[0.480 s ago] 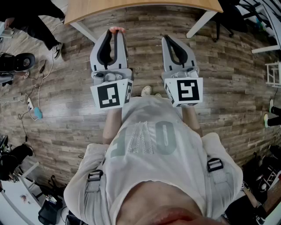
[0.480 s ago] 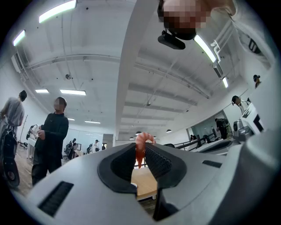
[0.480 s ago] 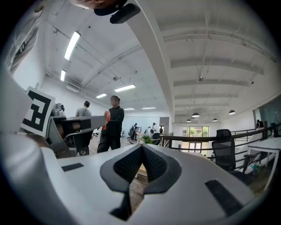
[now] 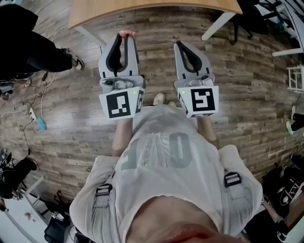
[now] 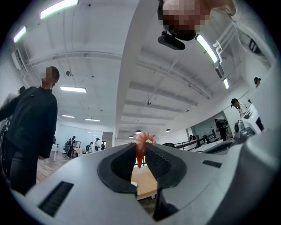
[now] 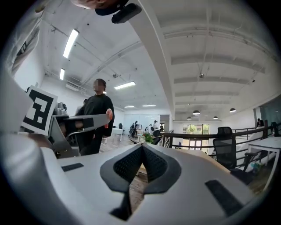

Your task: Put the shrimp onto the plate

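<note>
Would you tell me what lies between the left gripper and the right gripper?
In the head view, wooden floor lies between the left gripper, holding the shrimp, and the right gripper, with a shoe near their cubes.

We see an orange-pink shrimp (image 5: 140,149), a grey left gripper (image 4: 125,36) and right gripper (image 4: 180,44) with black-and-white markers (image 4: 118,104), and a brown wood-grain floor (image 4: 247,95).

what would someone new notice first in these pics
The pink shrimp stands out, pinched between the tips of the left gripper above the wood-plank floor. Beside it, the right gripper is shut with nothing in it. Both point toward the wooden table at the top of the head view.
</note>
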A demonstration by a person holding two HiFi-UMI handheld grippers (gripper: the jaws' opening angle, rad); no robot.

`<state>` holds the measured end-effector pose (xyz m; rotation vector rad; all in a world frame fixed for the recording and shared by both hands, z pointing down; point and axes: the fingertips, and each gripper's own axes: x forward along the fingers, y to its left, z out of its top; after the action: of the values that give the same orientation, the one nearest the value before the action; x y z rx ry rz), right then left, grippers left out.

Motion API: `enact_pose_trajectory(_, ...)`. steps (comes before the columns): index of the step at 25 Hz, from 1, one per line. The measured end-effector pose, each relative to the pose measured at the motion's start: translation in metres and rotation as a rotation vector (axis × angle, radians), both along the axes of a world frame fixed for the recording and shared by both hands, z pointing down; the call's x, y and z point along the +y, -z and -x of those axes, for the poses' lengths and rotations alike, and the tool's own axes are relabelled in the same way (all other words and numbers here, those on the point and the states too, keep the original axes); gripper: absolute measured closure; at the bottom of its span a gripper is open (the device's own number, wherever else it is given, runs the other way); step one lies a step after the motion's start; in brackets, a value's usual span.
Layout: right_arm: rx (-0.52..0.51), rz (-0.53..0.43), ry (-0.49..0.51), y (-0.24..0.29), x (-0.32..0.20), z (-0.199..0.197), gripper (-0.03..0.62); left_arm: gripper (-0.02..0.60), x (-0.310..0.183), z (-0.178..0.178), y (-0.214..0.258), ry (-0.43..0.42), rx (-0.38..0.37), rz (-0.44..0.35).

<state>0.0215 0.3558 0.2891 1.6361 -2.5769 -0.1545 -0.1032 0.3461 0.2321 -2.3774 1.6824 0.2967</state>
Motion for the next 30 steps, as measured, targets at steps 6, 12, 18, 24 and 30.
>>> enact_pose_trajectory(6, -0.034, -0.006, -0.004, 0.001, -0.016, 0.009, 0.574, 0.514, -0.018, 0.016, -0.003, -0.003, 0.023, -0.002)
enact_pose_trajectory(12, -0.027, -0.030, -0.044, 0.005, -0.033, 0.015, 0.574, 0.514, -0.045, 0.033, 0.002, -0.009, 0.012, -0.027)
enact_pose_trajectory(18, -0.030, -0.022, -0.070, 0.007, -0.049, 0.009, 0.574, 0.514, -0.063, 0.038, 0.005, -0.013, 0.019, -0.027)
enact_pose_trajectory(24, -0.023, -0.010, -0.037, -0.004, -0.100, -0.001, 0.574, 0.514, -0.104, 0.033, -0.008, 0.032, 0.018, -0.006)
enact_pose_trajectory(30, -0.043, -0.009, 0.026, -0.004, -0.178, -0.007, 0.574, 0.514, -0.159, 0.038, -0.002, 0.117, -0.003, -0.015)
